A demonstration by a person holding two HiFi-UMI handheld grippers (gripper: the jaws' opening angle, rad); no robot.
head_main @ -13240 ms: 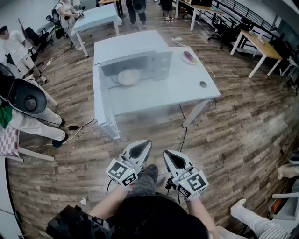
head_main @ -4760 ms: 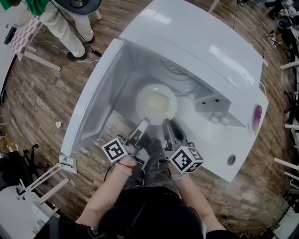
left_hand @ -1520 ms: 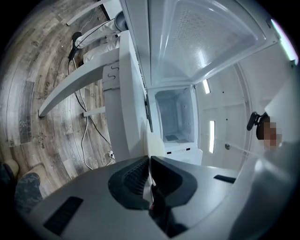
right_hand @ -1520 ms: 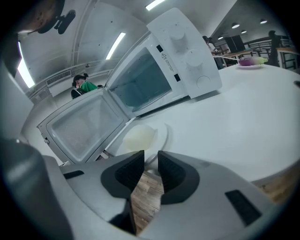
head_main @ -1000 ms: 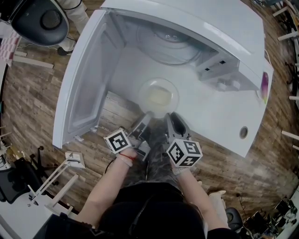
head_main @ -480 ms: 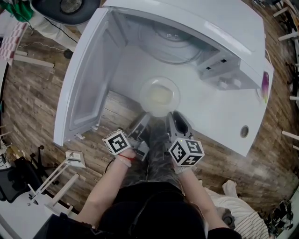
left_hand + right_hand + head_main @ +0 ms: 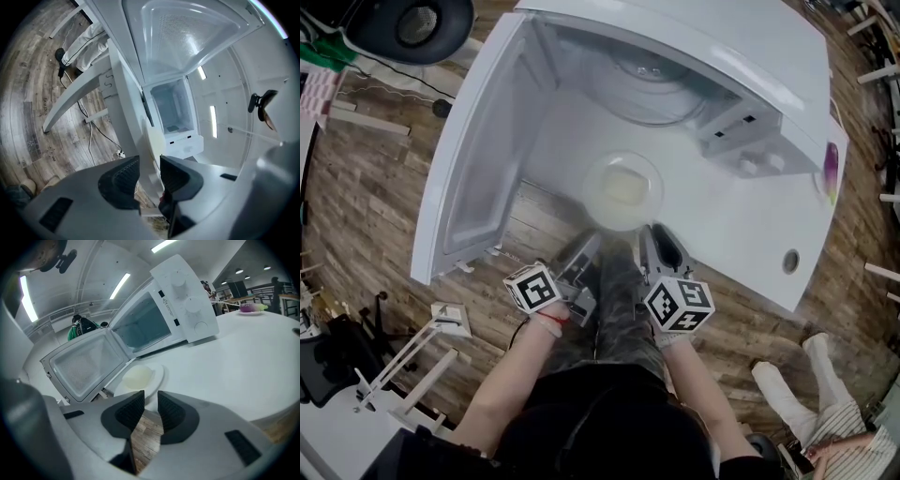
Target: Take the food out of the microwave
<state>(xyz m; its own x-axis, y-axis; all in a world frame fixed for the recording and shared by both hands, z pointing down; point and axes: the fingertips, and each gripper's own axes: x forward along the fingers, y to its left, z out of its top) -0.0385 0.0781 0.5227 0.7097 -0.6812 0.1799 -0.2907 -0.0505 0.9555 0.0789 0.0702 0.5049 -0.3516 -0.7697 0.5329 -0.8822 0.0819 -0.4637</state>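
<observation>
The food (image 7: 622, 187) sits on its plate (image 7: 592, 204) at the centre of the head view. It is on the table (image 7: 741, 234) in front of the microwave (image 7: 675, 56), close to the table's near edge. This looks like the release at the end of the task. The left gripper (image 7: 150, 165) has just been opening and its jaws stand apart with nothing pressed between them. The right gripper (image 7: 151, 401) is also parted, with only floor showing in the gap. Both tips are just below the plate.

The next move probably calls for drawing both grippers straight back, so they do not nudge the plate off the edge. The open door (image 7: 483, 159) hangs at the left, beside the left gripper. A purple item (image 7: 832, 173) lies at the far right, well apart, and a person's legs (image 7: 802, 394) are at the lower right.
</observation>
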